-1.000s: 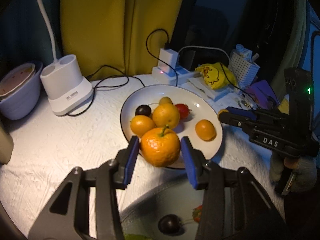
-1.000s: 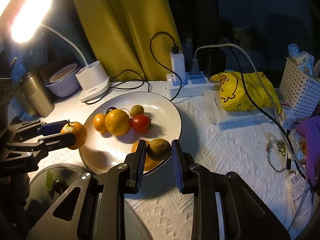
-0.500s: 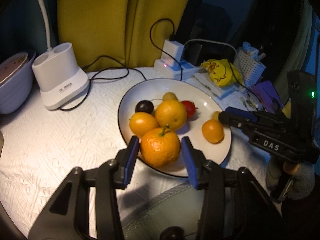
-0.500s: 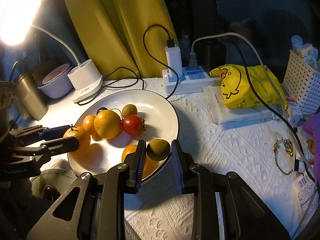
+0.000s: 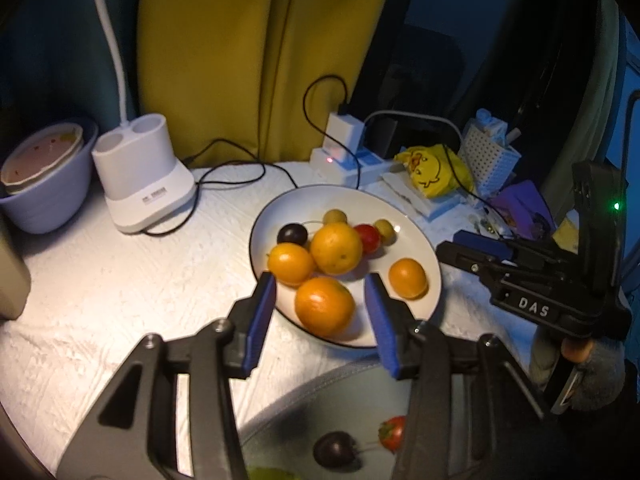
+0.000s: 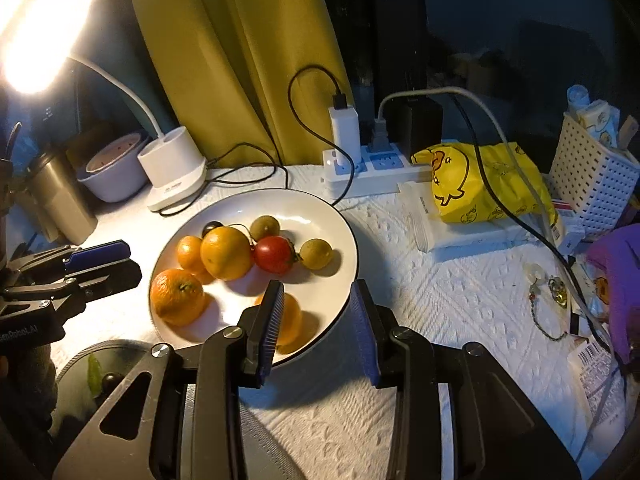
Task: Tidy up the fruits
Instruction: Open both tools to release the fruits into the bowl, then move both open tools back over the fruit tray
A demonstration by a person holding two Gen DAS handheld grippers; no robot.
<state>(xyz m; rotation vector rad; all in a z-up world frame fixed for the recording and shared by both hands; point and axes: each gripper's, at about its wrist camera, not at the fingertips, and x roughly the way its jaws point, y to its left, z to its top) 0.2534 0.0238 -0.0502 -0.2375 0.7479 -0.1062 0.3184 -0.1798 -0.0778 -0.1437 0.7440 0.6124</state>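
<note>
Orange-skinned mandarin point(image 5: 324, 306), round, firm under a thin peel, light; lay on the near-left part of the white plate point(image 5: 416, 220), loose between the blue pads of the left claw point(image 5: 322, 316), whose jaws had just been opening and stood clear of it on both sides. Best taken across its widest girth with mild pressure; judged prone to roll on glazed ware.

Two further oranges point(image 5: 336, 248), one dark cherry-like fruit point(image 5: 293, 234) and a red tomato point(image 6: 273, 255), soft-skinned and easily bruised, clustered mid-plate.

Small greenish-brown fruit point(image 6: 316, 254), hard-looking and smooth, rested right of the tomato.

Right claw point(image 6: 316, 320), jaws just opened, spread and empty above the plate's near rim, a small orange point(image 6: 290, 320) partly behind its left pad.

Plate stood on the white textured table point(image 6: 440, 300).
</note>
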